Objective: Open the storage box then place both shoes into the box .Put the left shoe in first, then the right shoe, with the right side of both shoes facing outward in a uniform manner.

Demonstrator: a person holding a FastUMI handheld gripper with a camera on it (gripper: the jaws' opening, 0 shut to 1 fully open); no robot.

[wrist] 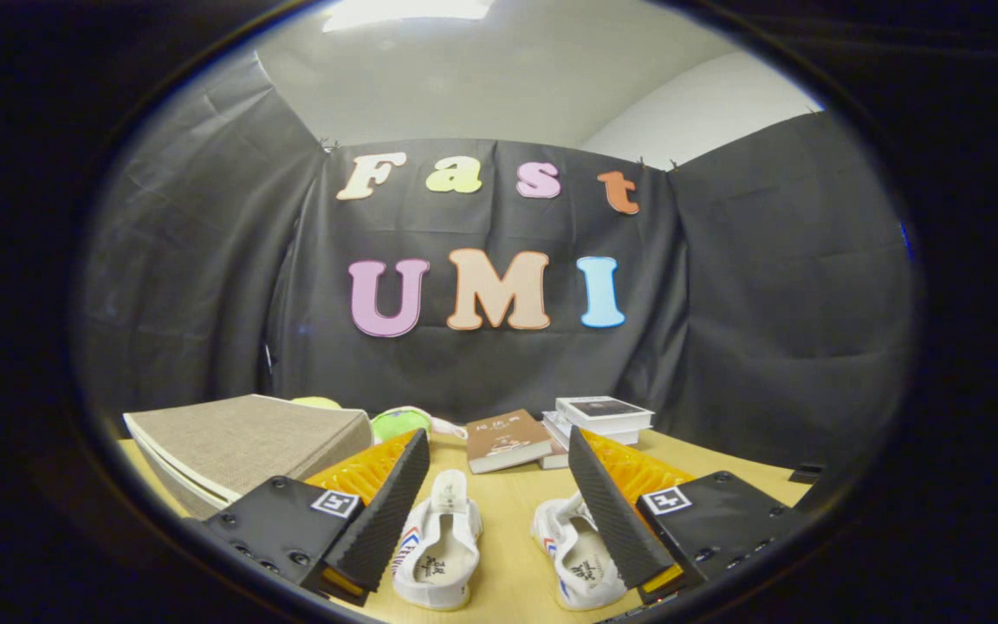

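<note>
Gripper [499, 503] spread, empty, above two canvas shoes [435, 546] at table's [512, 563] near edge — light, soft; pinch heel collar. Box [243, 446] shut, left.

Tongs [499, 485] were spread wide, empty, above two shoes: left shoe [437, 542], right shoe [581, 559]. Closed box [239, 442] sat beyond, books [551, 429] behind.
</note>
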